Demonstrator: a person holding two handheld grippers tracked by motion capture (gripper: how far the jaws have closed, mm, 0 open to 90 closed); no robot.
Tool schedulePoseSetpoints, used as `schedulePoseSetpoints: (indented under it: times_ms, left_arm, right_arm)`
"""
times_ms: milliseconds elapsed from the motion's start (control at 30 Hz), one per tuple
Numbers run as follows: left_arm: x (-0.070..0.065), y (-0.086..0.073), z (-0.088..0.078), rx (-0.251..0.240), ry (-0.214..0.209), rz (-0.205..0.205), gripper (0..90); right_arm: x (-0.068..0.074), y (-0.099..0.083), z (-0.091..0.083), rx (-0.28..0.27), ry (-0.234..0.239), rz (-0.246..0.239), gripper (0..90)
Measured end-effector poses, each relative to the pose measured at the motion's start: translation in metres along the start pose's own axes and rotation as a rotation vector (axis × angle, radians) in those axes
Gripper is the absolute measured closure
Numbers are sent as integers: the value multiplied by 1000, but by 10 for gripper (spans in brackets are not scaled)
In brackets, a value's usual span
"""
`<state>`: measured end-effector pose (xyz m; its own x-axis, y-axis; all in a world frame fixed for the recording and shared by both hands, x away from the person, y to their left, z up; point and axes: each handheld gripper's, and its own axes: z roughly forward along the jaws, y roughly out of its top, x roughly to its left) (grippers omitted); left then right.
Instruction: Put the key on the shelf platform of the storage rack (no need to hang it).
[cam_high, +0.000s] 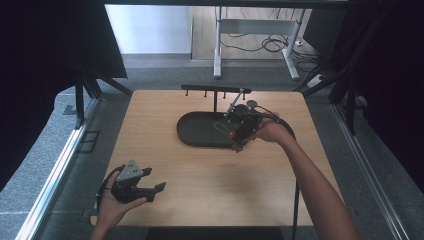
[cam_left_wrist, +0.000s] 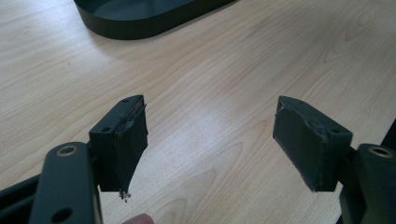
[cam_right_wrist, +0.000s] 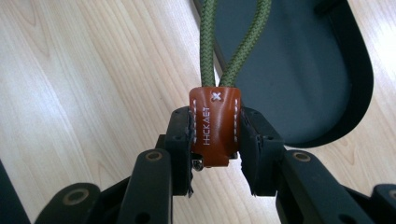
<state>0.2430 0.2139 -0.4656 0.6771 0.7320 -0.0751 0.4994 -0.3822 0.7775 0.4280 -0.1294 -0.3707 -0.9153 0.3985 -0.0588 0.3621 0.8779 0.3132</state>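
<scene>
The light, limp green cord loop (cam_right_wrist: 233, 42) is being gripped at its stiff brown leather tab (cam_right_wrist: 215, 126) by the right gripper (cam_right_wrist: 215, 154), while the left gripper (cam_left_wrist: 210, 140) is being held wide open and empty.

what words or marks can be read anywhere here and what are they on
"HICKAET", as best it reads, in small white letters running lengthwise on the brown leather tab, which the right claw pinches at the foot of the green cord loop; the letters are small, so the spelling is unsure.
A white stitched "x" sits at the tab's top.
Nothing else carries readable text.
</scene>
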Motion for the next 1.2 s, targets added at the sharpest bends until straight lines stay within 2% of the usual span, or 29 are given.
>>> schedulePoseSetpoints:
  times_ms: [333, 500, 600, 800, 967, 1133, 1200]
  left_arm:
    - [3, -1, -2, -4, 2, -7, 265]
    - [3, -1, -3, -4, 4, -10, 265]
    - [3, -1, -3, -6, 4, -12, 265]
    - [3, -1, -4, -8, 2, -11, 265]
    - [4, -1, -4, -9, 1, -12, 265]
    - [6, -2, -6, -15, 3, -17, 265]
    - [6, -2, -6, -19, 3, -22, 265]
  right_arm:
    - [-14, 18, 5, 6, 11, 5, 667]
    - [-20, 22, 7, 2, 12, 2, 667]
    - [-23, 24, 9, -9, -6, 17, 668]
    - [-33, 25, 12, -34, 4, 20, 667]
    - [-43, 29, 17, -30, 5, 24, 667]
    - [-50, 35, 26, -17, -18, 20, 667]
    - [-54, 36, 27, -36, -22, 24, 667]
